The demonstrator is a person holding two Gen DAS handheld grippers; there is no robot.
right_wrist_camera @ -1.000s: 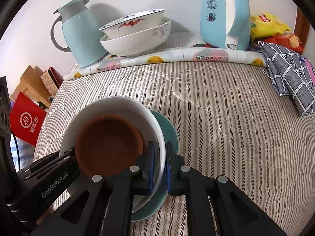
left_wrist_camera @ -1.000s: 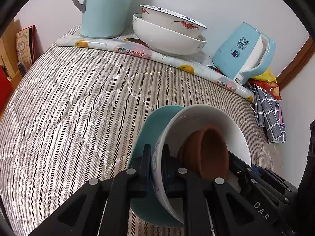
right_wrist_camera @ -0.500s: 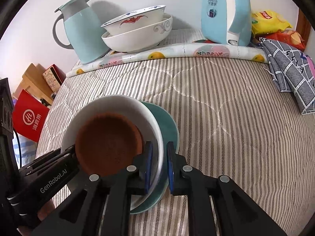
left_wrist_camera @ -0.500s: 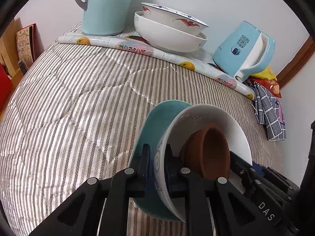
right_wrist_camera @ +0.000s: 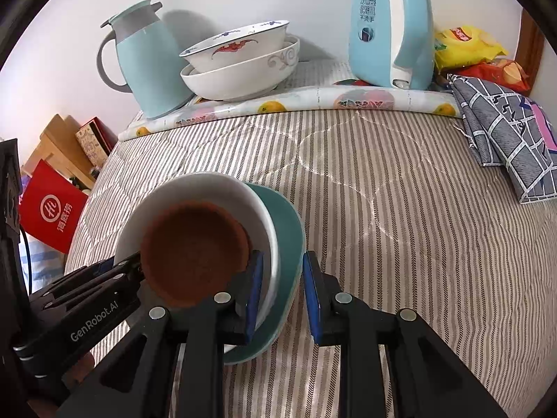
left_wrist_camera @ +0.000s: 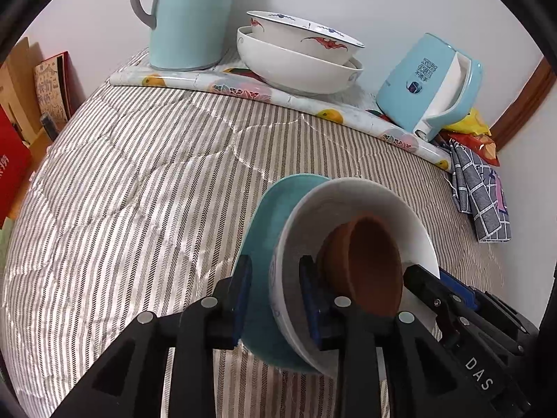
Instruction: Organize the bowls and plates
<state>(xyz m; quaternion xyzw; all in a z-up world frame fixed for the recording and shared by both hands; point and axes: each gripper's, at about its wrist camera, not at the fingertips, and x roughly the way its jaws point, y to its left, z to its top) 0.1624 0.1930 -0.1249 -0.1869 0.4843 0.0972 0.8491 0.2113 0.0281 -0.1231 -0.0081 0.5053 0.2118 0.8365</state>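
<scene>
Crockery in the near middle of the striped bed: left tongs [left_wrist_camera: 275, 296] pinch the left rims of the teal plate [left_wrist_camera: 261, 230] and white bowl [left_wrist_camera: 351, 195], the brown bowl [left_wrist_camera: 369, 261] nested inside; right tongs [right_wrist_camera: 280, 292] straddle the opposite rims, seemingly gripping. Glazed, slippery, breakable, probably heavy; opposite rims look the safest hold.
</scene>
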